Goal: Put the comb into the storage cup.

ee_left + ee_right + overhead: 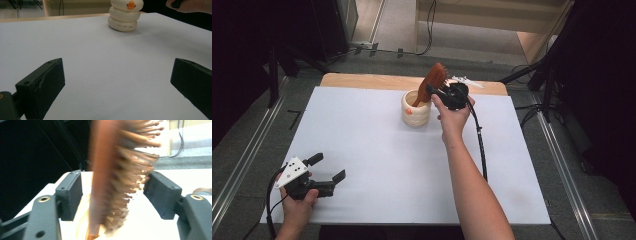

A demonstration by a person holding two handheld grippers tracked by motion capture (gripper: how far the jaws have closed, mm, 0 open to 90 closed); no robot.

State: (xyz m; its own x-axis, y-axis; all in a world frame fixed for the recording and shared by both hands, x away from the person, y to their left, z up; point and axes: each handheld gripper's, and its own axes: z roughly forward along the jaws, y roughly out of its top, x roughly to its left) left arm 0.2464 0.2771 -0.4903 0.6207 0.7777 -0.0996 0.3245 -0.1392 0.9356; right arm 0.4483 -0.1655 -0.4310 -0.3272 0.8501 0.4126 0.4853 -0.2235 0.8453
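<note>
Here, white tabletop (377, 150) amid dark room; both claws (328, 172) (113, 192) open, hairbrush (112, 182) unclamped.

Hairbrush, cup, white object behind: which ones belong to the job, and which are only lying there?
Belong to the job:
- wooden hairbrush, handle down in the cup
- cream duck cup
- right tool, open around the brush

Lying about:
- white object at the far edge
- left tool, open, idle

Counted items: 1 wooden hairbrush (436, 80), standing with its handle in 1 cream ring-shaped cup (416, 109); 1 white clip-like object (466, 80) at the table's far edge; 2 handheld grippers, left gripper (330, 168) and right gripper (437, 90); 1 white table (387, 165).
</note>
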